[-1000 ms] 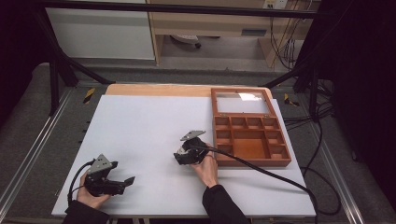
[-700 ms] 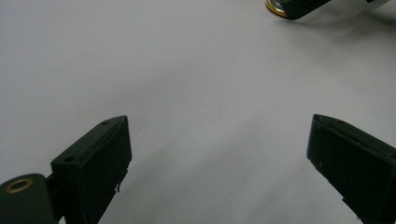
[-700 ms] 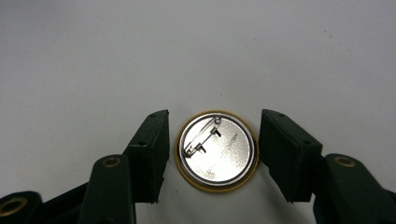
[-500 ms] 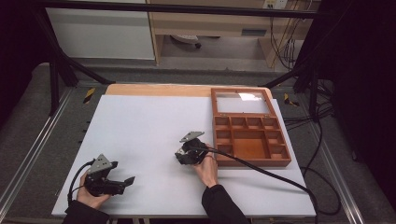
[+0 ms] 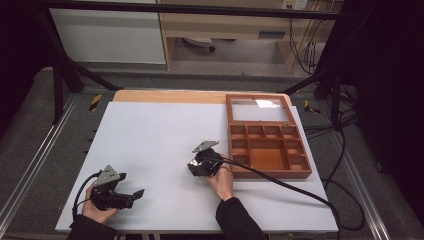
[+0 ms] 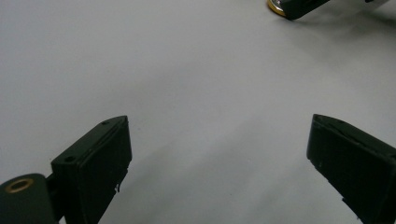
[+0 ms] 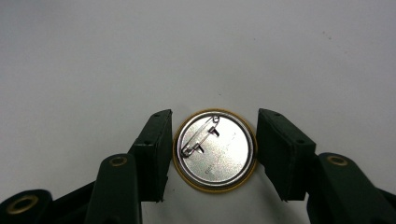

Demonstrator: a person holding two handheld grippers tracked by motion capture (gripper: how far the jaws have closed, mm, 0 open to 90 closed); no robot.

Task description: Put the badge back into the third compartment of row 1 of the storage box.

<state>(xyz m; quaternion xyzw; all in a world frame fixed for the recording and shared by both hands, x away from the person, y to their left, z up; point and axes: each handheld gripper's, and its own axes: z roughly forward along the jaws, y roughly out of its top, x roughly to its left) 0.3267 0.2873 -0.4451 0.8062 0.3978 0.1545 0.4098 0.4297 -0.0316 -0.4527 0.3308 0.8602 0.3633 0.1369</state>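
A round pin badge (image 7: 215, 149) lies face down on the white table, its silver back and clasp up and a gold rim around it. My right gripper (image 7: 215, 154) has just been closing on it, and both black pads now press on its edge. In the high view this right gripper (image 5: 194, 167) sits at the table's middle front, tips to the left. My left gripper (image 5: 136, 194) rests near the front left corner, and its jaws (image 6: 217, 154) stand wide apart over bare table. The left gripper view also catches the badge's gold rim (image 6: 274, 5) at the top edge.
A brown wooden compartment box (image 5: 270, 174) lies open just right of my right hand, its glass lid (image 5: 260, 107) folded back. A thick black cable (image 5: 280, 180) trails from the right gripper across the front right of the white table (image 5: 150, 135).
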